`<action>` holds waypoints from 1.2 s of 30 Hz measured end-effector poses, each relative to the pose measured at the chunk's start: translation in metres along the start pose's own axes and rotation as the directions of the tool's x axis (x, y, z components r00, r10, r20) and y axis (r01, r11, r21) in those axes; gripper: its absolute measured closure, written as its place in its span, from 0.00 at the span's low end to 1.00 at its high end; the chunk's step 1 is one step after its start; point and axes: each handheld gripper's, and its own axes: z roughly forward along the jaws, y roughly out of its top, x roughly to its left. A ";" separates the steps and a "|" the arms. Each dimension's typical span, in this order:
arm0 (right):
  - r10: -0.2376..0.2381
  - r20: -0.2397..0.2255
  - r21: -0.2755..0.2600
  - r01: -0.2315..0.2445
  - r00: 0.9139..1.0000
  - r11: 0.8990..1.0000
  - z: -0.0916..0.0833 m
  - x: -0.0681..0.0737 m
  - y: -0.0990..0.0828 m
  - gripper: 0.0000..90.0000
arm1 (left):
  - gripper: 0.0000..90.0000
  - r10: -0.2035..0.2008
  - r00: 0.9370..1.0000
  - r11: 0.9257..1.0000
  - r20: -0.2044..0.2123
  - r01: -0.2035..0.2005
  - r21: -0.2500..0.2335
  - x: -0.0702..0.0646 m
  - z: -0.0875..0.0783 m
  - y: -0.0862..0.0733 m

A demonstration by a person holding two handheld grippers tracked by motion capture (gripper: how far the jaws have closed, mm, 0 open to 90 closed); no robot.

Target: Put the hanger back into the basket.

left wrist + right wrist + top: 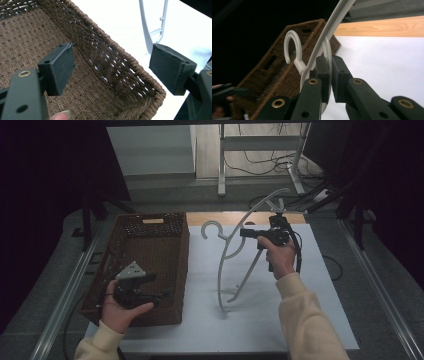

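The right gripper (248, 233) pinches the white plastic clothes hanger (235, 255), lifted off the white table (320, 285) with its long arc running near-to-far, just right of the brown woven basket (150, 225), where the left gripper (162, 287) hovers spread and empty.

Setting: a laboratory-style recording station. Indicators: a white tabletop (300, 310) enclosed by dark curtains (45, 195), aluminium rails (65, 300) along both sides, a metal stand (260, 150), and loose cables (260, 162) on the floor behind.
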 end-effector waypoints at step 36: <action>0.036 -0.141 -0.055 -0.044 0.989 0.998 -0.040 0.007 -0.040 0.94 | 0.27 0.052 0.976 0.998 0.212 -0.057 0.020 -0.052 0.083 0.058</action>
